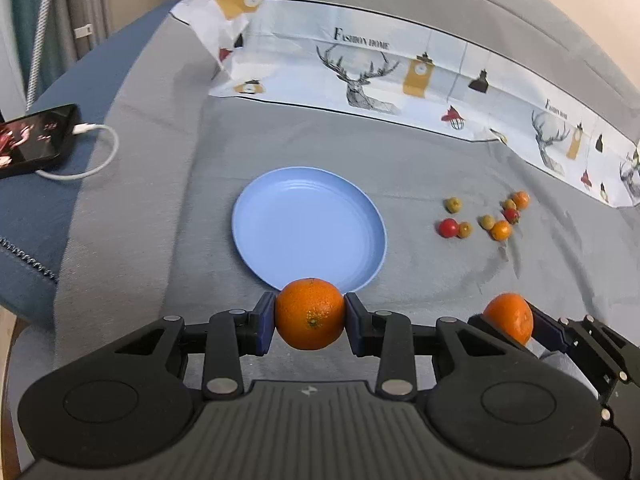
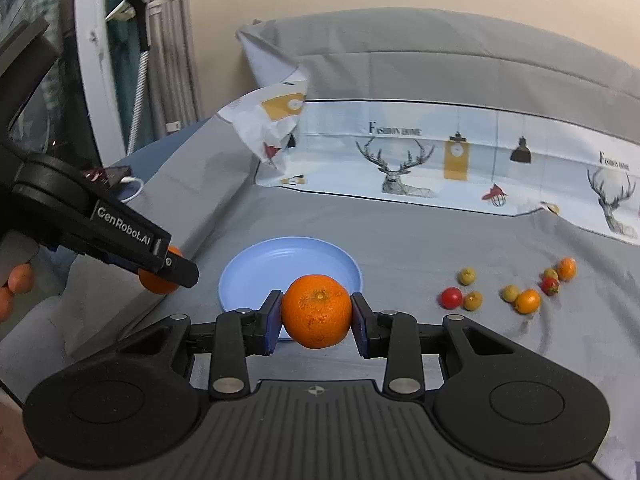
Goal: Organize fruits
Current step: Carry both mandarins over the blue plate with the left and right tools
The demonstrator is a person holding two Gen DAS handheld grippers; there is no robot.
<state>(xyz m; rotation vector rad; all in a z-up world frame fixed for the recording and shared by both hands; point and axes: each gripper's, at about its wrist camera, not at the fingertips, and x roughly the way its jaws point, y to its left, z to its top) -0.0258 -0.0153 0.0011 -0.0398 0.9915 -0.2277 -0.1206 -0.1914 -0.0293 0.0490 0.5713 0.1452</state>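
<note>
My left gripper (image 1: 310, 319) is shut on an orange (image 1: 310, 314), held just above the near rim of the empty blue plate (image 1: 308, 222). My right gripper (image 2: 316, 312) is shut on a second orange (image 2: 317, 311), near the plate's (image 2: 288, 266) front edge. In the left wrist view the right gripper and its orange (image 1: 510, 317) show at lower right. In the right wrist view the left gripper's orange (image 2: 158, 284) shows at left, mostly hidden by its finger. Several small fruits lie on the grey cloth right of the plate: a red tomato (image 1: 448, 227), kumquats (image 1: 501, 230) and a strawberry (image 1: 511, 215).
A printed white cloth with deer (image 1: 372, 76) lies behind the plate, its corner folded up. A phone (image 1: 34, 140) with a white charging cable lies at far left on blue fabric. A grey pillow (image 2: 440, 48) sits at the back.
</note>
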